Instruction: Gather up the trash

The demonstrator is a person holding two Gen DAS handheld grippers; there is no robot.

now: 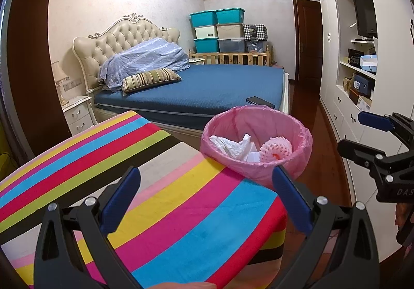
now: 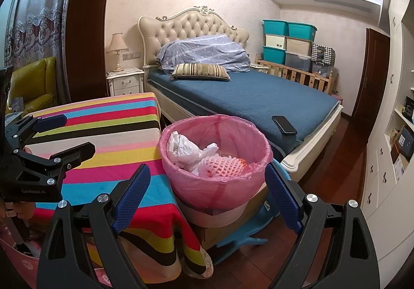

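Both grippers empty, bin already loaded

My left gripper (image 1: 205, 193) and right gripper (image 2: 207, 189) are spread wide, gripping nothing. The pink-lined bin (image 2: 220, 185) at 12 o'clock holds a white crumpled bag (image 2: 182, 150) and 1 foam fruit net (image 2: 225, 164). I judge a careless swing could knock the bin off its perch beside the striped table (image 1: 155, 198); no loose trash shows.
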